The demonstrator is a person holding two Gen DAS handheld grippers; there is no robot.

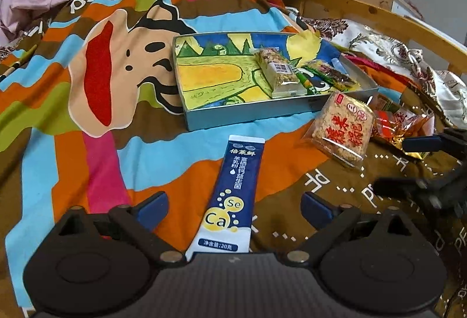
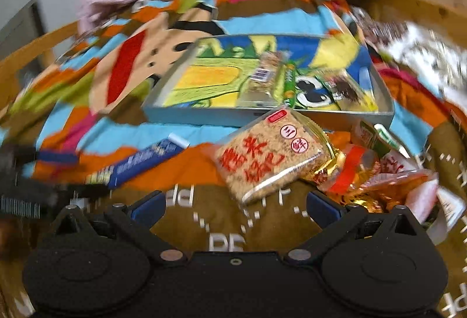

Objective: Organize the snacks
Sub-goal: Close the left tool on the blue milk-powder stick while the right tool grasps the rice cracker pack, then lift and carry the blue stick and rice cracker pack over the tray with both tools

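Likely light and flat, the sachet [image 1: 233, 195]: a thin foil-like stick, probably powder inside, so pliant along its length and slick on the faces; best pinched across the narrow width near mid-length, flat side to flat side, pressed down slightly into the soft bedspread [image 1: 58, 102] to get a finger under an edge. Dark blue with white ends, yellow bubbles marked "Ca" and "Se", white Chinese lettering; lying at centre bottom of the left wrist view, pointing up toward the tray [image 1: 251, 113]. Between the spread fingers of the left gripper [image 1: 235, 208], opened wide, nothing held, no contact with the sachet apparent. In the right wrist view, blurred by motion, the right gripper [image 2: 236, 205] likewise wide open and empty, hovering low over the bedspread with the rice cake [image 2: 271, 154] just above centre. Probably stiffer but crumbly, that one: a clear crinkly wrapper over a puffed golden block with red characters, so a gentle squeeze on opposite edges advisable. Heaped at lower right of that view, a pile [image 2: 379, 172] of orange, gold and green packets, touching the rice cake. Tray at upper centre, shallow, grey-walled, cartoon-printed floor, already holding a bar [image 1: 277, 69] and green packets [image 1: 329, 74] at its right end; left half bare.
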